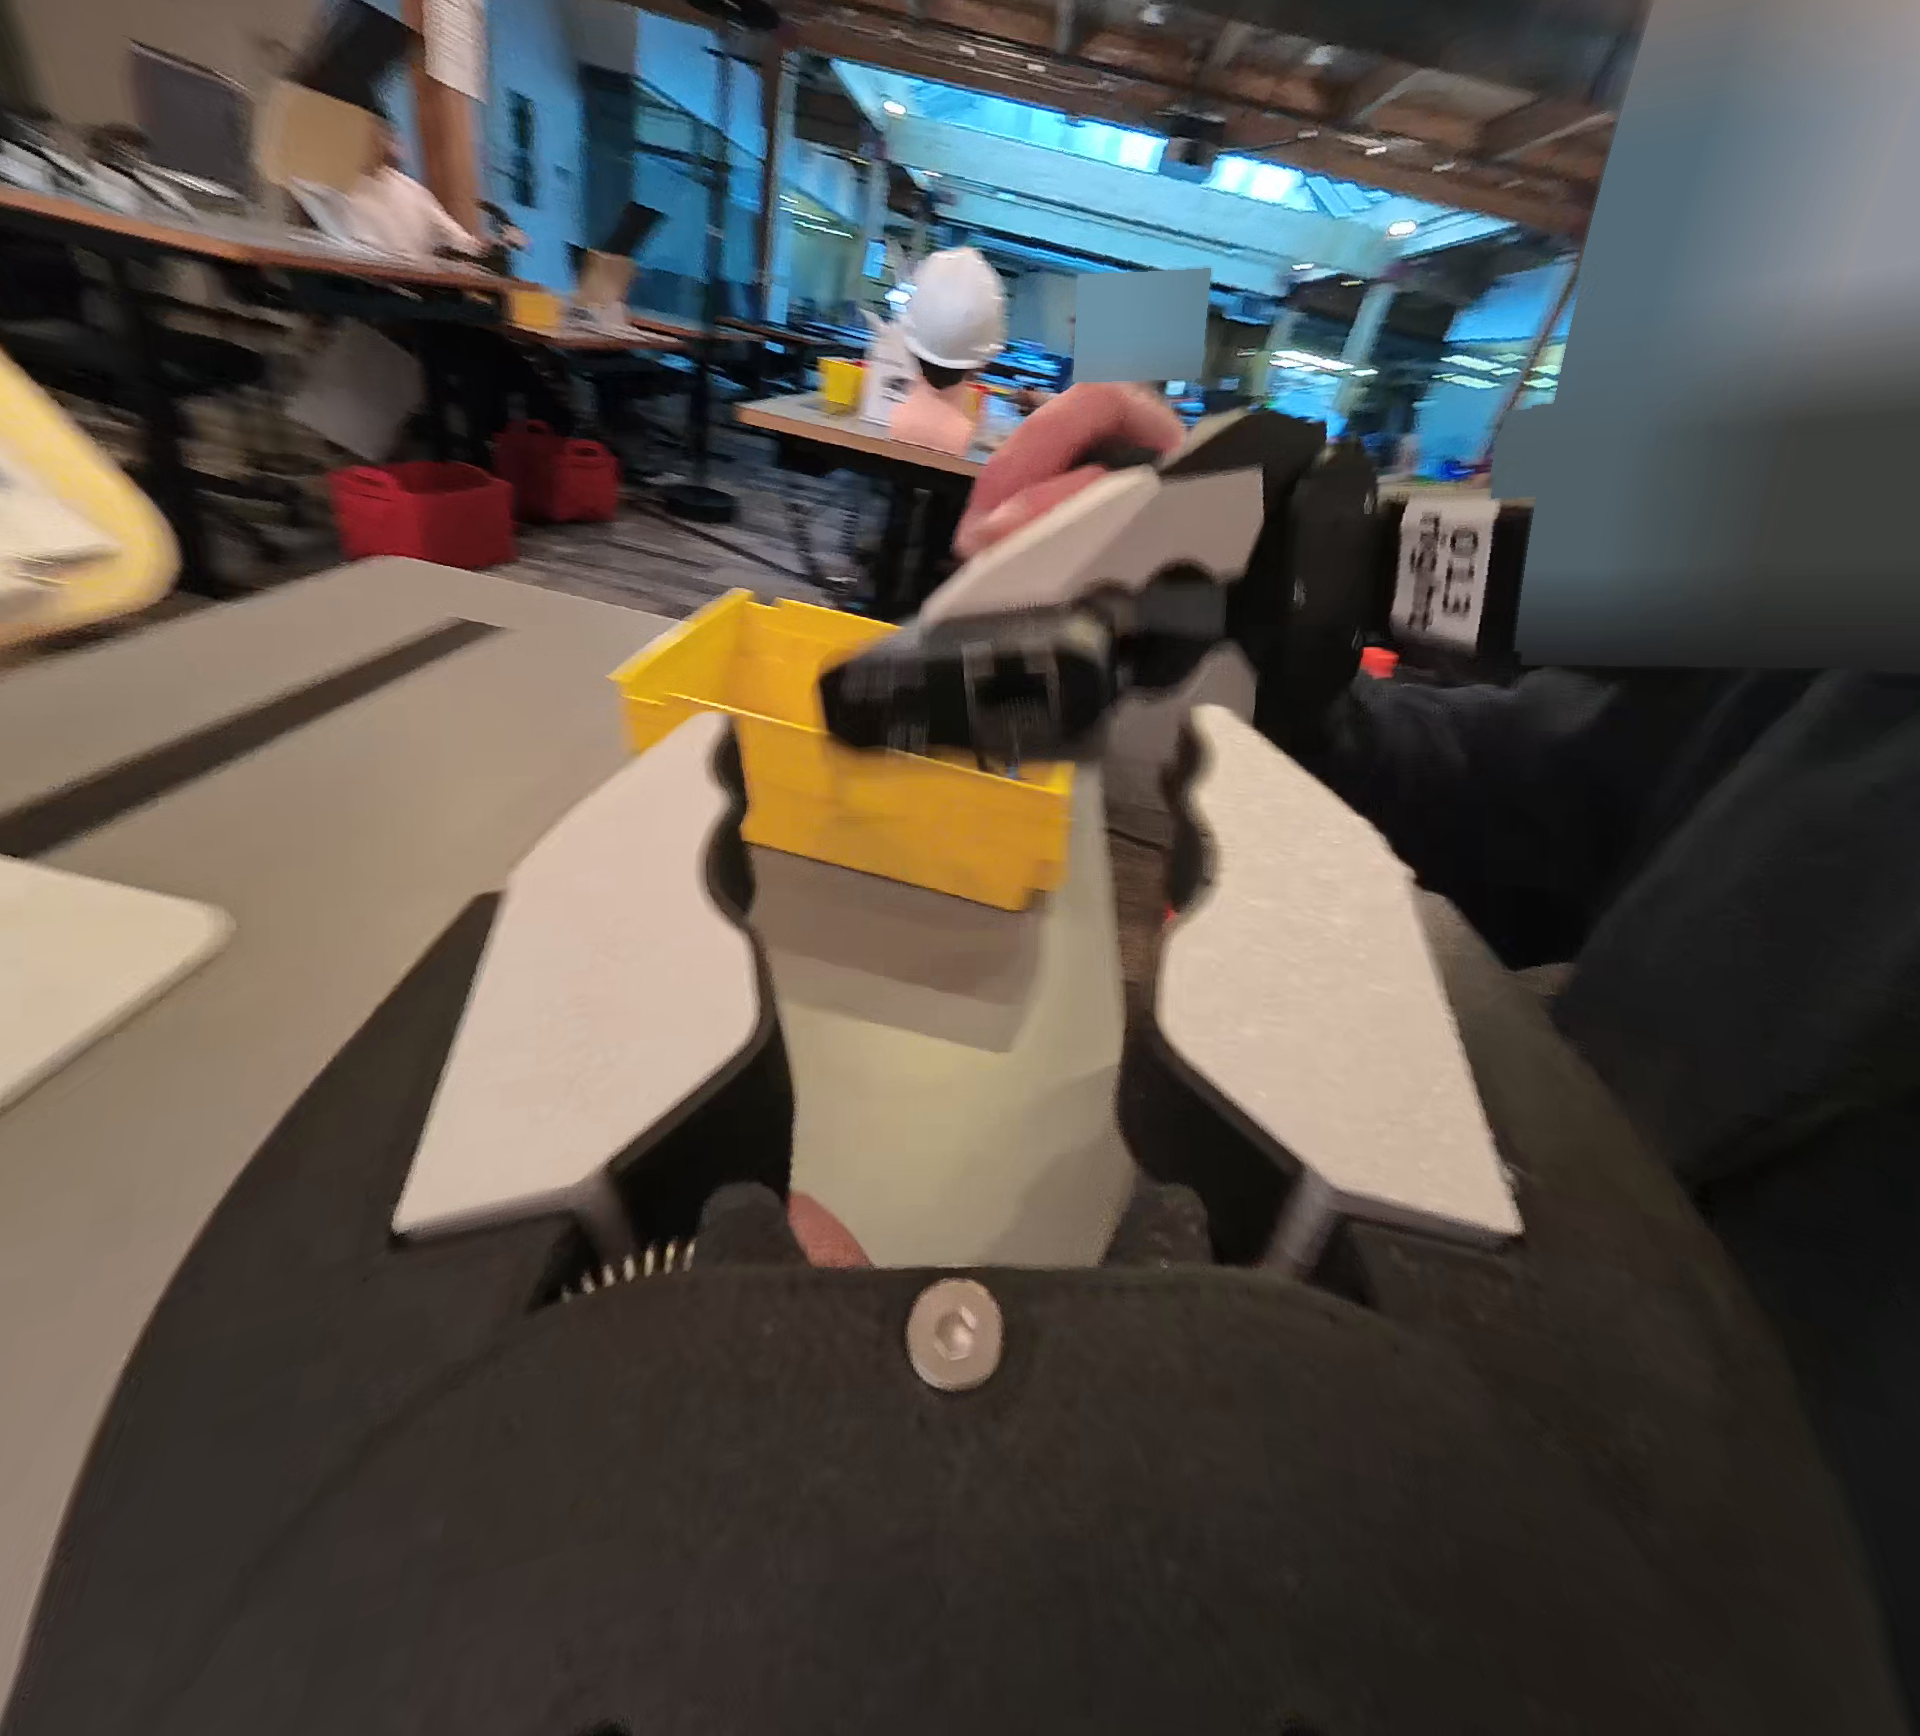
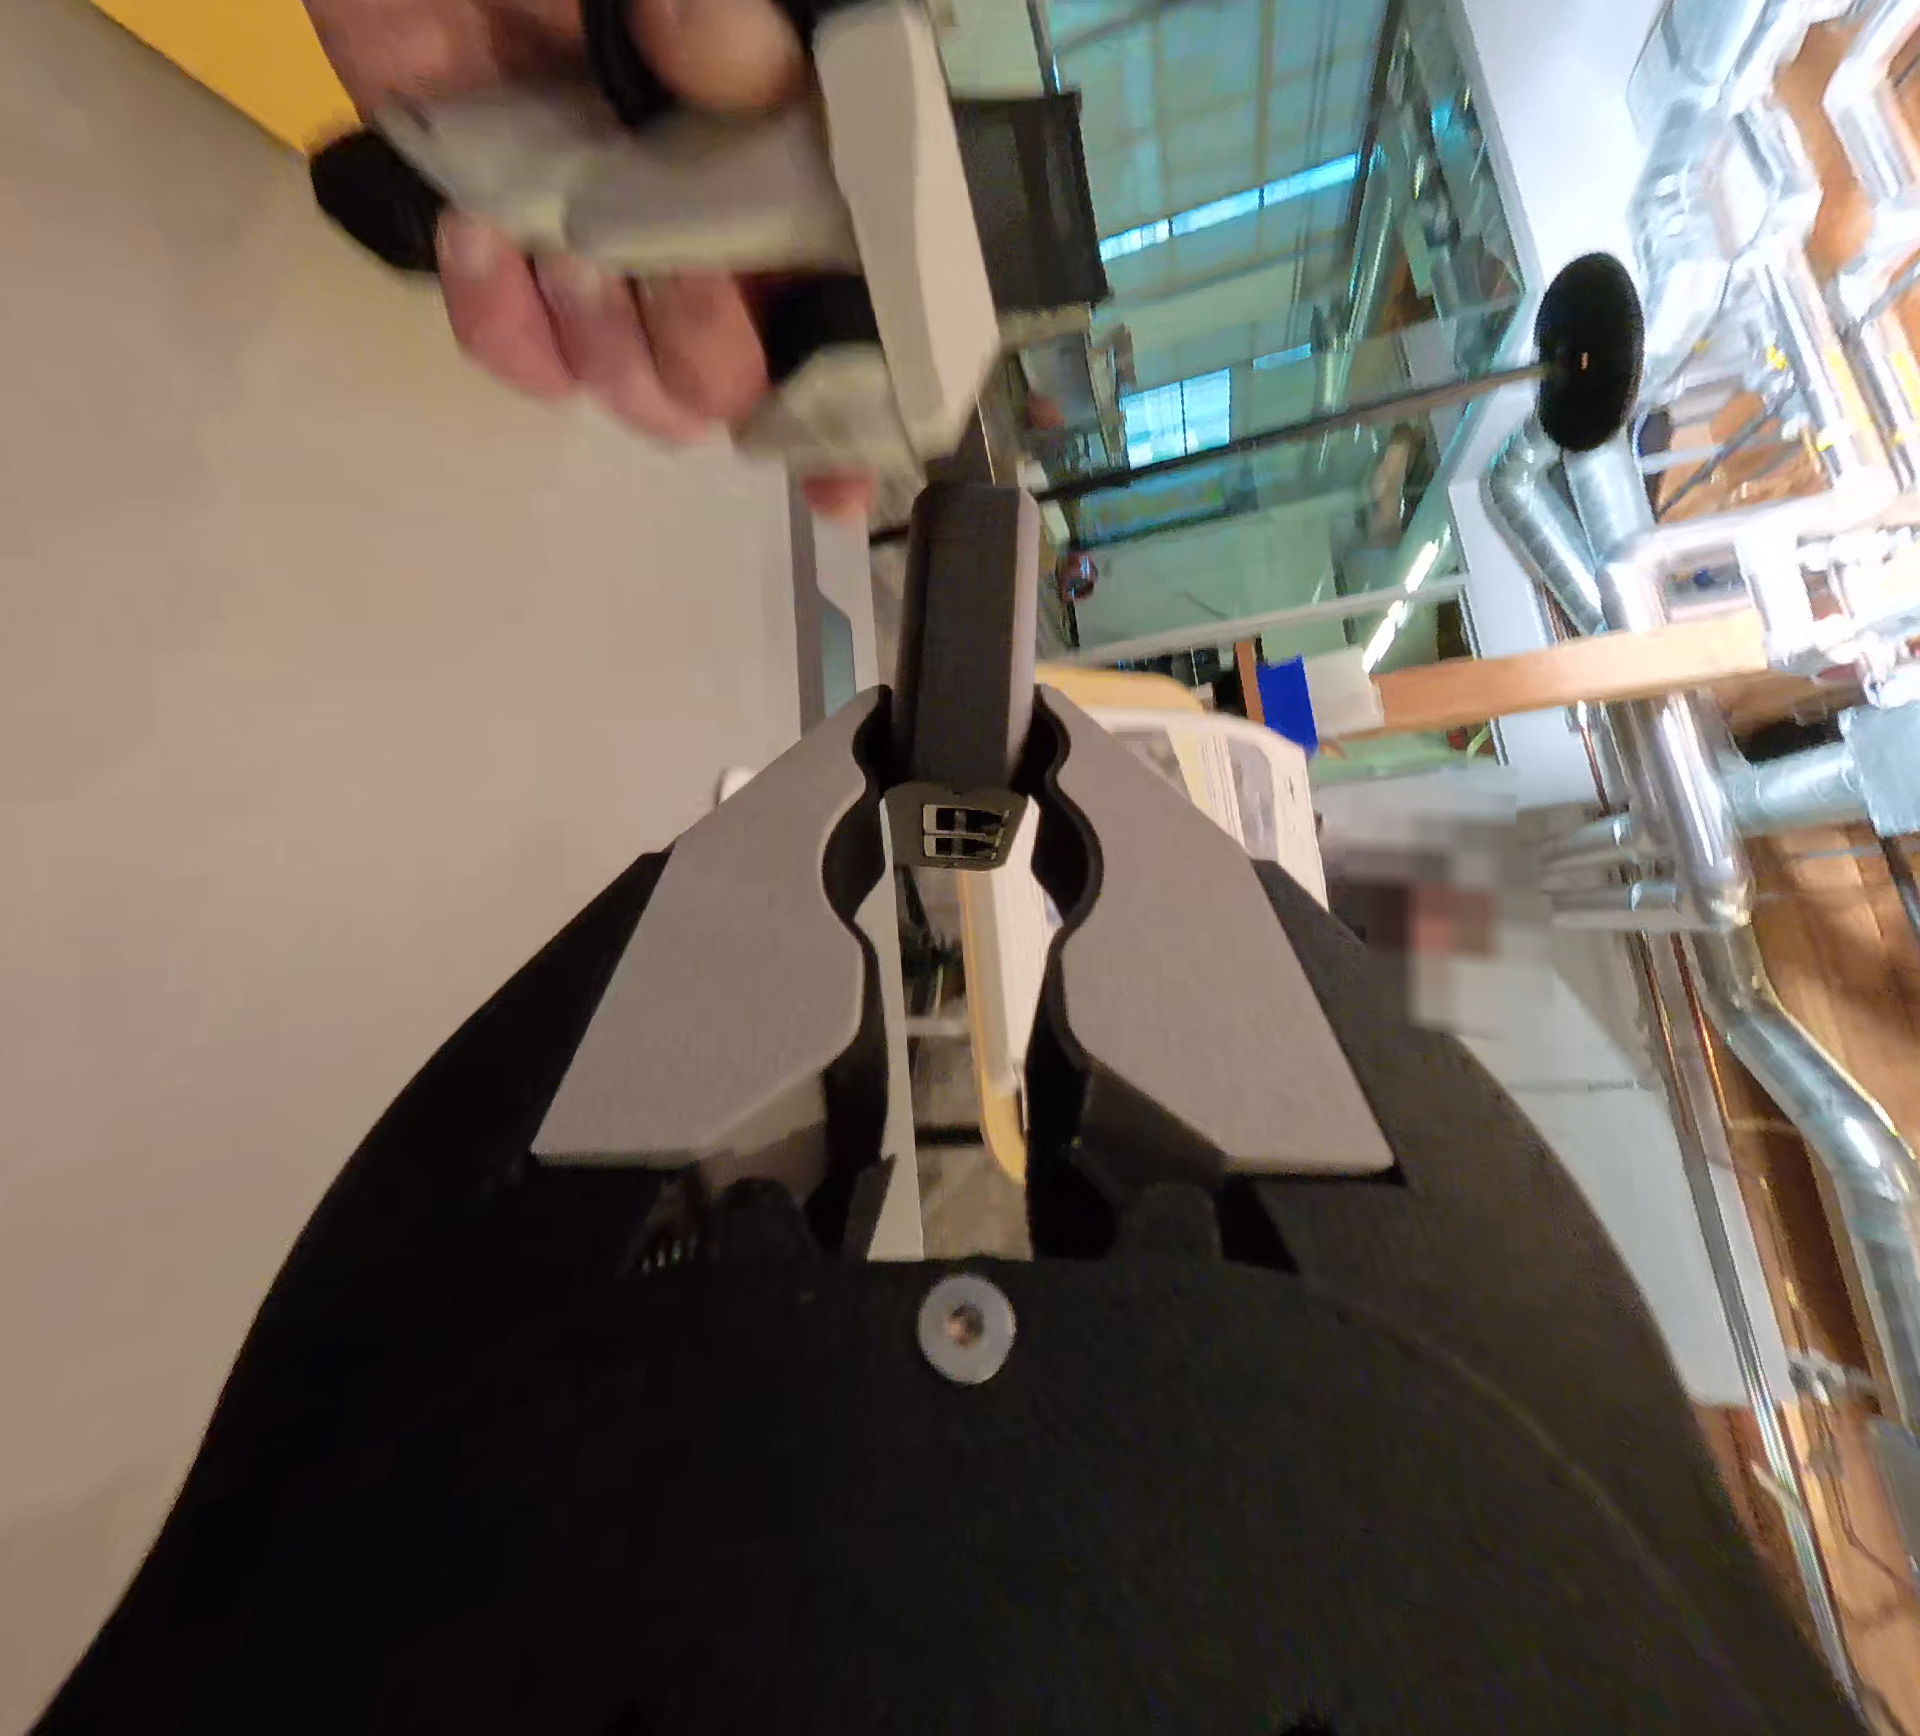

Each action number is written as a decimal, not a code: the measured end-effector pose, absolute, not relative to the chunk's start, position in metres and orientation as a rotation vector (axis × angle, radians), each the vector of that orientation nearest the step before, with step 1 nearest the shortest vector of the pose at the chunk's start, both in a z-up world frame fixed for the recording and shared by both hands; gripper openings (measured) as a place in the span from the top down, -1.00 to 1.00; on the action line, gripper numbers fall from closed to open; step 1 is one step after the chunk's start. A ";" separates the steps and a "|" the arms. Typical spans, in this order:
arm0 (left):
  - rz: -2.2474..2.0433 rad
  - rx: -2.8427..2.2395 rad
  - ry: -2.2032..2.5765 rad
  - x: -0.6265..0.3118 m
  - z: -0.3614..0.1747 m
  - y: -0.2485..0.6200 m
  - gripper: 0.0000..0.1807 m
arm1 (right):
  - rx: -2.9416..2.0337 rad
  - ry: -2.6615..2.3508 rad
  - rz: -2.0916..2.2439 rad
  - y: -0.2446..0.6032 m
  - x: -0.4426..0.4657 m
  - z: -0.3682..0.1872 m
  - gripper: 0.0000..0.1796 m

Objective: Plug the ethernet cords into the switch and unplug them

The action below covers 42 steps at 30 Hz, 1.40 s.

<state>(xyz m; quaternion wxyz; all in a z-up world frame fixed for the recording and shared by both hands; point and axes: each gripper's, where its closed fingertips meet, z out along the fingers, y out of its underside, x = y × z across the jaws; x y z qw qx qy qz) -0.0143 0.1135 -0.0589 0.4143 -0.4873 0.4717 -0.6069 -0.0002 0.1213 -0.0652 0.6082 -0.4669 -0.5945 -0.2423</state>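
Note:
My right gripper [image 2: 961, 710] is shut on a small black switch [image 2: 966, 606]. The end with two sockets [image 2: 958, 834] faces the camera, and the view is rolled on its side. In the left wrist view the right gripper [image 1: 1049, 564], held by a hand, carries the switch [image 1: 935, 689] in the air over the yellow bin. My left gripper [image 1: 956, 730] is open and empty, just short of the switch. It also shows blurred in the right wrist view [image 2: 686, 211], in a hand. No ethernet cord is in view.
A yellow bin [image 1: 894, 824] stands on the grey table [image 1: 312, 803] under the switch. A white pad [image 1: 83, 980] lies at the left edge. A dark sleeve [image 1: 1662, 855] fills the right side. People, tables and red bins [image 1: 426, 512] are far behind.

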 end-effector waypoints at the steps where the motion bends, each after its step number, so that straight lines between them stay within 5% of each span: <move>1: -1.489 -1.223 1.179 -0.019 -0.057 0.120 0.27 | -1.117 -1.353 -0.597 0.124 0.019 -0.061 0.76; 4: -1.373 -1.239 1.148 -0.036 -0.057 0.142 1.00 | -1.353 -1.278 -0.730 0.142 0.105 -0.058 0.76; 12: -1.188 -1.321 1.144 -0.055 -0.070 0.162 1.00 | -2.214 -1.205 -0.819 0.153 0.349 -0.166 0.75; 23: -1.150 -1.404 1.176 -0.051 -0.100 0.165 0.93 | -2.700 -1.435 -0.713 0.155 0.422 -0.302 0.75; 29: -1.150 -1.415 1.177 -0.050 -0.103 0.169 0.88 | -2.748 -1.488 -0.642 0.149 0.415 -0.295 0.48; 36: -1.107 -1.414 1.158 -0.059 -0.094 0.177 0.75 | -2.706 -1.366 -0.618 0.137 0.408 -0.240 0.40; 42: -0.783 -1.498 1.141 -0.120 -0.087 0.216 0.46 | -2.605 -0.974 -0.640 0.108 0.428 -0.175 0.39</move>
